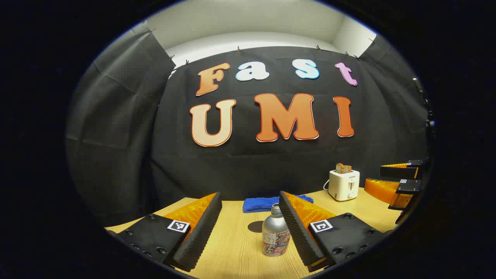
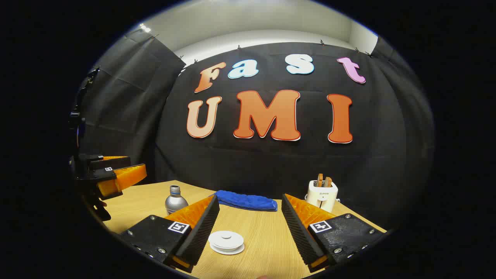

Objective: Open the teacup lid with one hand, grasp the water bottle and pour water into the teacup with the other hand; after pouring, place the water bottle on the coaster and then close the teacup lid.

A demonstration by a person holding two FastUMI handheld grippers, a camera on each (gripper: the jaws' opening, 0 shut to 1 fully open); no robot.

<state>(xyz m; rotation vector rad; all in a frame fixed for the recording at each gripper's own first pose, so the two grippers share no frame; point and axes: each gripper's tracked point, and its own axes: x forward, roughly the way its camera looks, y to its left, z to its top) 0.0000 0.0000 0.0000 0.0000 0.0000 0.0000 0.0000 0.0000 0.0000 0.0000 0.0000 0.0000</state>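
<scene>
A silver water bottle [image 1: 276, 232] with a printed label stands on the wooden table [image 1: 236, 248]. It sits between my left gripper's [image 1: 250, 197] open fingers, close to the right-hand one, and nothing presses on it. In the right gripper view the same bottle [image 2: 175, 200] stands at the far left. There, a low white teacup with its lid on [image 2: 226, 240] rests just ahead of my open right gripper [image 2: 250, 199], nearer its left finger. A dark round patch [image 1: 255, 226] lies behind the bottle; coaster or shadow, I cannot tell.
A blue cloth [image 1: 267, 203] [image 2: 246, 201] lies at the table's back edge. A white toaster [image 1: 344, 185] [image 2: 322, 195] with bread in it stands back right. The right gripper [image 1: 374, 175] hovers at the right of the left gripper view, and the left gripper [image 2: 137, 164] at the left of the right gripper view.
</scene>
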